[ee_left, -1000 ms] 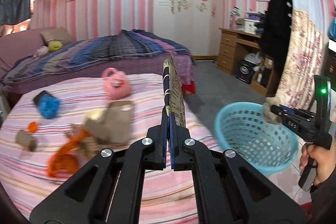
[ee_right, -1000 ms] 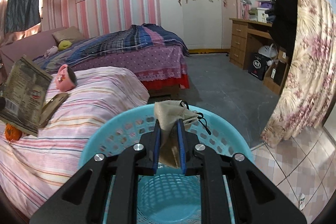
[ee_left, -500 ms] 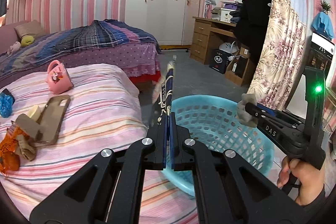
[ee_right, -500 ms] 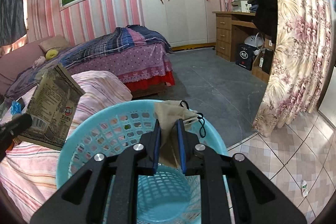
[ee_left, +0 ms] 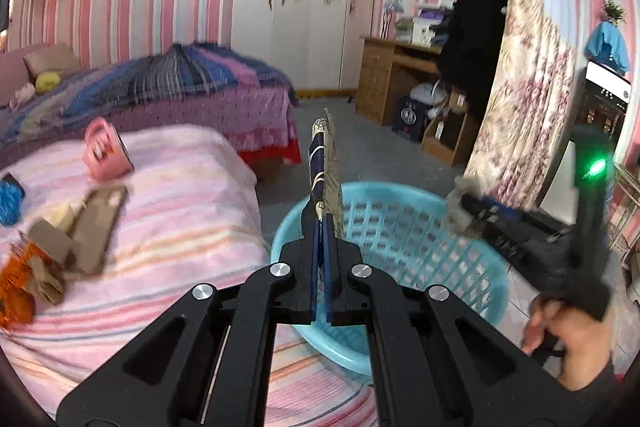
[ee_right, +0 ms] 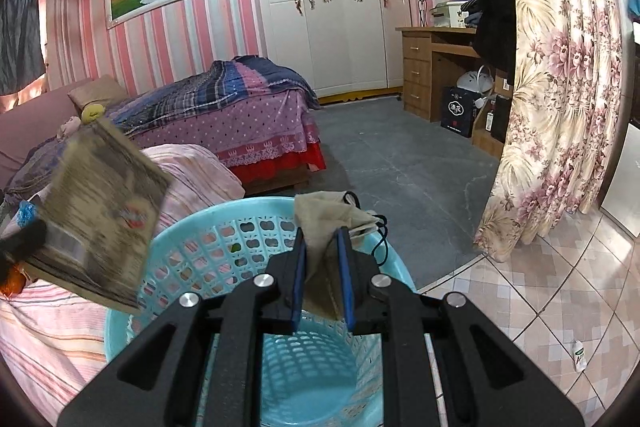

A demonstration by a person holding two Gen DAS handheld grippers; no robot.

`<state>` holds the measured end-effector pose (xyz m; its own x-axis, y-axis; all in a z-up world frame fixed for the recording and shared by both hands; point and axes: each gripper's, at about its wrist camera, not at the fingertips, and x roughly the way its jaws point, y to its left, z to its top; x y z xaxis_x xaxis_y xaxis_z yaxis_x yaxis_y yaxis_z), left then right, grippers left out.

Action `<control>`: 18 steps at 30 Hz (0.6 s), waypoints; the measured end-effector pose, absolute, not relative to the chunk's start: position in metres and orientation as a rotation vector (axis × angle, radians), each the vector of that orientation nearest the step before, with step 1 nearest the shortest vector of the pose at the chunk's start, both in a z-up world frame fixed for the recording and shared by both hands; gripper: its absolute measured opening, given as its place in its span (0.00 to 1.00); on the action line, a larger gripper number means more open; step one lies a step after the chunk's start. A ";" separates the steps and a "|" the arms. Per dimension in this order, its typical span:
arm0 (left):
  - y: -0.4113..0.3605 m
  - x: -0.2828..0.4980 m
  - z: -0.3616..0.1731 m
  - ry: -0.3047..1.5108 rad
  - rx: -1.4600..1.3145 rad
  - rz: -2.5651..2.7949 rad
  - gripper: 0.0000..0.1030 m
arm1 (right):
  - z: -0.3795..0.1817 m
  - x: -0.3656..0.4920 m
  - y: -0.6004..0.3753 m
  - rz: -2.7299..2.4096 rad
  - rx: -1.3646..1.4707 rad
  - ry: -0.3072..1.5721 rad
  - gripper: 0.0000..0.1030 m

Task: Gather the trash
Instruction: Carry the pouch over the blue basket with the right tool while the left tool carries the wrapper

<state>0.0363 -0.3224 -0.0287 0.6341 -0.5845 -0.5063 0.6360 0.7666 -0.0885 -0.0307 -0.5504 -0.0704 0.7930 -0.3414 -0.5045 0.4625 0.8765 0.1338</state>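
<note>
Pink striped bedroom, and we're standing between the striped bed [ee_left: 172, 211] and the tiled floor with a blue basket [ee_right: 224, 239] parked right at the bed's edge, probably so trash can go straight off the sheet into it.

Our left gripper [ee_left: 322, 239] has its jaws pressed together on a flattened snack packet [ee_left: 326, 163], held edge-on and upright so it sticks out past the tips, right over the near rim of the basket. From the right wrist view that packet hangs at the basket's left side, blurred.

Our right gripper [ee_right: 322, 267] has its jaws clamped on a crumpled beige cloth with a black cord [ee_right: 332, 223], poking up between the tips, directly above the basket's open mouth. Looks to us like both pieces are lined up for dropping, so letting go is the obvious next bit.

More junk waits on the bed: an orange wrapper [ee_left: 16, 283], cardboard scraps [ee_left: 52, 247], a brown flat piece [ee_left: 100, 223]. A pink cup [ee_left: 106, 151] lies there too.
</note>
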 end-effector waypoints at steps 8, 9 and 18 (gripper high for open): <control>-0.338 0.064 -0.057 0.627 0.146 -0.671 0.38 | -0.069 -0.031 -0.549 -0.426 0.251 0.498 0.15; -0.335 0.065 -0.055 0.618 0.147 -0.661 0.62 | -0.070 -0.030 -0.547 -0.425 0.244 0.501 0.15; -0.280 0.078 -0.030 0.546 0.142 -0.538 0.91 | -0.071 -0.019 -0.539 -0.411 0.191 0.528 0.19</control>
